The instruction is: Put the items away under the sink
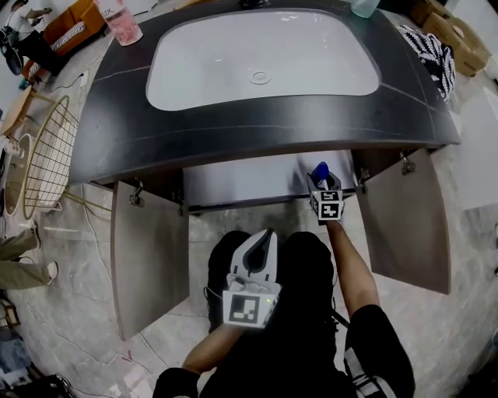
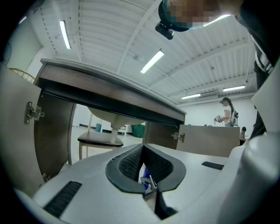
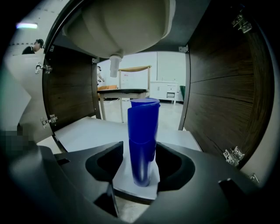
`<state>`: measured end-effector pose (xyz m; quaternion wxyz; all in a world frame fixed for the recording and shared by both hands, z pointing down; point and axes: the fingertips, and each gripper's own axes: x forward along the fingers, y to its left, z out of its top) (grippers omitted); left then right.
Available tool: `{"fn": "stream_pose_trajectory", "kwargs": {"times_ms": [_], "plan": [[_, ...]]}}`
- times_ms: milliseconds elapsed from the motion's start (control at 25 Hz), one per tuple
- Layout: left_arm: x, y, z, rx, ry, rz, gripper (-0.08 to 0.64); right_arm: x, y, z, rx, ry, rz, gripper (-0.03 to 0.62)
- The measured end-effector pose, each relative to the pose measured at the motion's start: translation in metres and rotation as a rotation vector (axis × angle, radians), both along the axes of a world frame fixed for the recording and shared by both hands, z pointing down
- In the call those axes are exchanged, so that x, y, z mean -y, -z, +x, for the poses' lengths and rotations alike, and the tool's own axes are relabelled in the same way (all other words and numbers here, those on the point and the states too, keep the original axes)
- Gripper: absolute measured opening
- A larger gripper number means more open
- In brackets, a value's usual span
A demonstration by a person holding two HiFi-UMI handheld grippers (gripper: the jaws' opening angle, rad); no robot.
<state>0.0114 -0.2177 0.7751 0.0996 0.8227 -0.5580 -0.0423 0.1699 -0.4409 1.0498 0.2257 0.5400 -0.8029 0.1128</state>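
Setting the nested blue plastic cups (image 3: 142,131) down well means lowering them upright until the base sits flat on the white cabinet floor (image 3: 87,131), clear of the front lip, and only then letting go. The right gripper (image 1: 321,186) grasps them at the cabinet mouth, at 1 o'clock from the person, with the base looking level with the floor's front edge. The left gripper (image 1: 267,237) waits at 6 o'clock, its jaws clenched together on nothing, as far as I can tell. I count two cups in the stack, two open wooden doors (image 1: 148,249), one white oval basin (image 1: 264,47) and one pink tumbler (image 1: 120,19) at 11 o'clock on the dark counter (image 1: 233,128)
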Motion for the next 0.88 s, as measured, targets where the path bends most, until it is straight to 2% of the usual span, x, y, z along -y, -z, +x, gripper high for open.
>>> {"fn": "stream_pose_trajectory", "kwargs": {"times_ms": [360, 640, 880], "plan": [[0.015, 0.007, 0.001, -0.018, -0.025, -0.058, 0.015, -0.014, 0.008, 0.009, -0.022, -0.032, -0.051, 0.222], [0.026, 0.061, -0.001, -0.008, -0.019, -0.135, 0.015, -0.048, 0.028, 0.021, -0.033, -0.076, -0.219, 0.221], [0.03, 0.137, -0.006, 0.027, -0.031, -0.192, 0.015, -0.104, 0.069, 0.021, -0.03, -0.117, -0.442, 0.06]]}}
